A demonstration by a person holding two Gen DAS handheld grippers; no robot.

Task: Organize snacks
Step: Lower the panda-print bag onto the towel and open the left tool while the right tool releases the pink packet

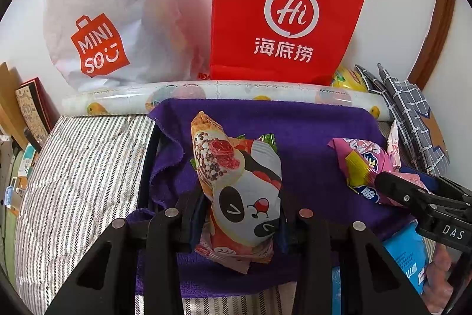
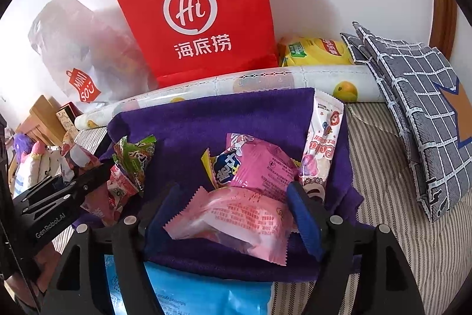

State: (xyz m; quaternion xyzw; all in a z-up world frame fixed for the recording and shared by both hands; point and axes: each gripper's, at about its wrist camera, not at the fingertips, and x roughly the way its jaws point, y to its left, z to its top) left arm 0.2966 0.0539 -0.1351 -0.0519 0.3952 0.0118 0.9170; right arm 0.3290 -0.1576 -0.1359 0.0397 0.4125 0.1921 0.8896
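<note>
My left gripper (image 1: 240, 214) is shut on a panda-print snack packet (image 1: 247, 197), held over the purple cloth (image 1: 309, 126). An orange snack packet (image 1: 212, 149) and a green packet (image 1: 267, 139) lie behind it. My right gripper (image 2: 228, 205) is shut on a pale pink snack packet (image 2: 236, 220) above the cloth (image 2: 206, 114). A darker pink packet (image 2: 259, 164) and a lollipop packet (image 2: 323, 138) lie just beyond. The left gripper (image 2: 97, 170) shows at the left of the right wrist view, the right gripper (image 1: 380, 179) at the right of the left wrist view.
A red paper bag (image 1: 283, 11) and a white MINISO bag (image 1: 103, 19) stand at the wall behind a rolled fruit-print sheet (image 1: 224, 92). A blue packet (image 2: 194, 294) lies near me. Checked fabric (image 2: 419, 96) and a yellow packet (image 2: 315, 50) sit right. Striped bedding (image 1: 82, 176) surrounds the cloth.
</note>
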